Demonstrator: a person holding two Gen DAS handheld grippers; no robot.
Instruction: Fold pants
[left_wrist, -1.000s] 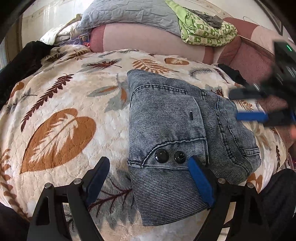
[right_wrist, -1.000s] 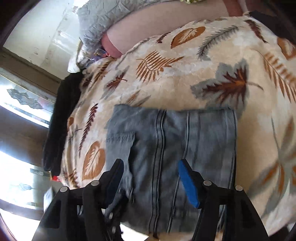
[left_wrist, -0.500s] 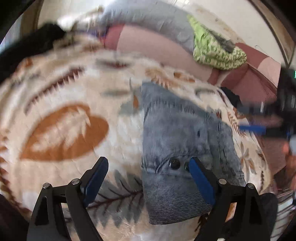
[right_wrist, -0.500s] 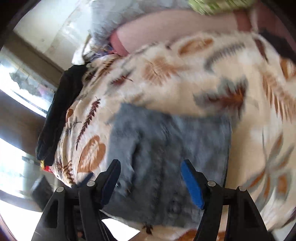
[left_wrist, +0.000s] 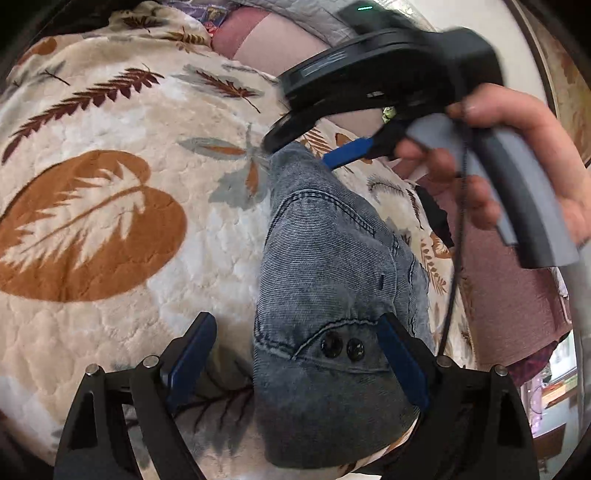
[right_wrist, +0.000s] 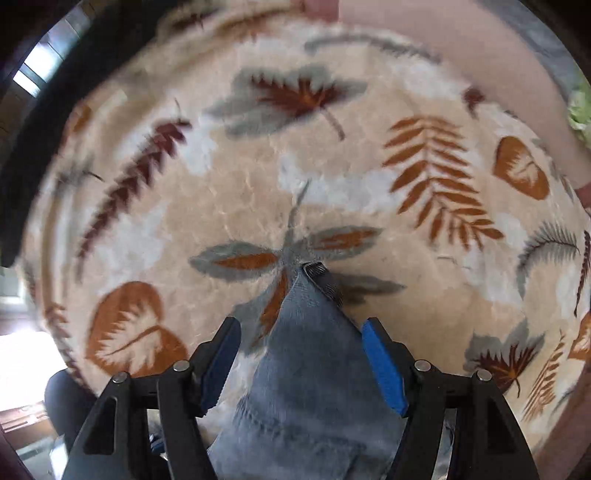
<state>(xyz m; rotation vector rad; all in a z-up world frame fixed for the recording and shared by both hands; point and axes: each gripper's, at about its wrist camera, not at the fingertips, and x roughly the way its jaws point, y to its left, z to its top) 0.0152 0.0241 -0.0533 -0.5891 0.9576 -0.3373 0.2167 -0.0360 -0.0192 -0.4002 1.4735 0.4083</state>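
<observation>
Since the earlier frame the right gripper (left_wrist: 347, 153) has swung from the right edge to the upper centre of the left view, over the far end of the jeans (left_wrist: 332, 280); both cameras sit closer to the cloth. Jeans lie as a compact folded bundle on the leaf blanket (left_wrist: 110, 266), centre to lower centre of frame, buttons near the bottom. Left gripper (left_wrist: 295, 362): jaws wide apart, straddling the near end, gripping nothing. Right gripper (right_wrist: 301, 362): jaws also wide, denim between them, no clamp visible. Judgement: main folds look done; perhaps one last fold or tidying remains.
</observation>
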